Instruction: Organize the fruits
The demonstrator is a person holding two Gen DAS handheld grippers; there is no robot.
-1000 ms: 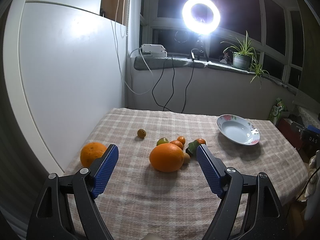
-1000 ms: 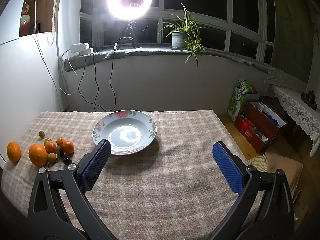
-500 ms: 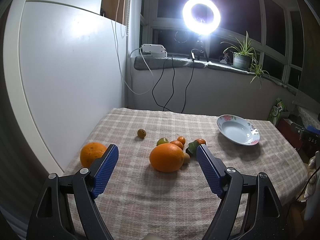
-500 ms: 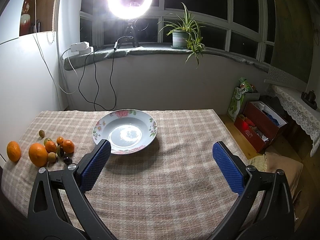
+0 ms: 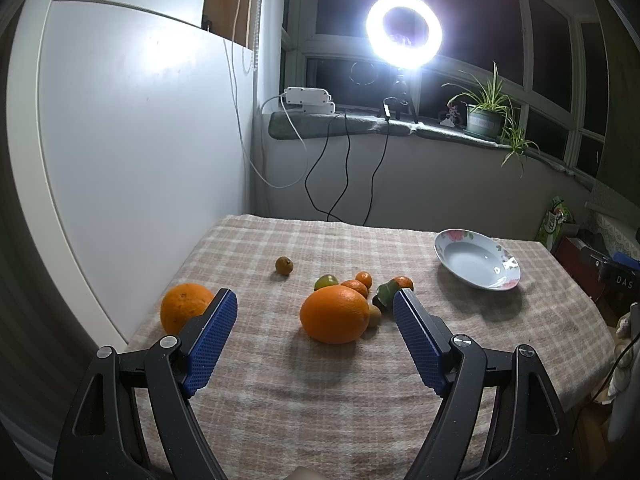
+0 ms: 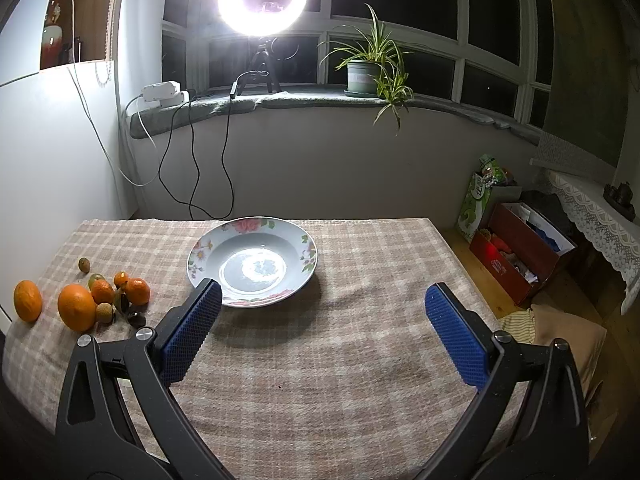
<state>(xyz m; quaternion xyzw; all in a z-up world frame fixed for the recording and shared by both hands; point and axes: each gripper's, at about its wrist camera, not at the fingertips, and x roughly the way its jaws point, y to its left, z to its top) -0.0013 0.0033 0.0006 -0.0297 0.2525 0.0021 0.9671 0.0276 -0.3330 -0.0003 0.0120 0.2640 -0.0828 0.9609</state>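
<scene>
Above the tablecloth (image 6: 360,360), both claws agape: left claw (image 5: 314,316), right claw (image 6: 322,304).

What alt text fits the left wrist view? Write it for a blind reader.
An open left gripper with blue pads frames a large orange on a checked tablecloth, small fruits clustered behind it. Another orange lies left; an empty floral plate sits far right.

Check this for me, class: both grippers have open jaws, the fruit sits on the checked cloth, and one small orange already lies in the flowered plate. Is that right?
Not quite. The plate holds no fruit; the right wrist view shows only a light reflection in it. The rest stands: both the left gripper and the right gripper have open jaws, and the fruit sits on the checked cloth.
</scene>
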